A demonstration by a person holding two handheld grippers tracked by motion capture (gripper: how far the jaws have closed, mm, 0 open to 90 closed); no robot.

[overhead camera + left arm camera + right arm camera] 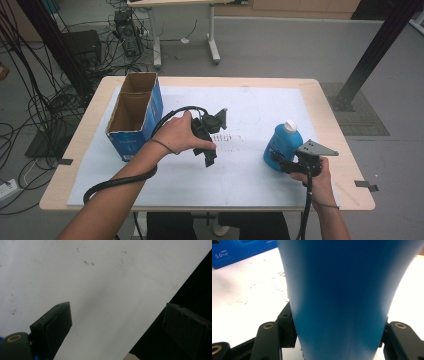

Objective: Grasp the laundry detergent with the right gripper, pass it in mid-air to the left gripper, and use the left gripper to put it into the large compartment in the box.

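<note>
A blue bottle (280, 142) with a white cap stands on the white sheet (250, 110) at the right. My right gripper (278, 161) is shut on its lower body from the near side. In the right gripper view the bottle (342, 290) sits between the jaws, which press on both its sides; the right gripper (337, 323) holds it close to the camera. My left gripper (216, 139) hovers open over the middle of the sheet, a hand wrapped round it. In the left gripper view the left gripper (117, 307) has its jaws wide apart with nothing between them.
An open blue cardboard box (134, 114) stands at the left of the table, and its side (237, 252) appears in the right gripper view. The wooden table edge (350, 170) lies close to the right of the bottle. Cables and desk legs crowd the floor behind.
</note>
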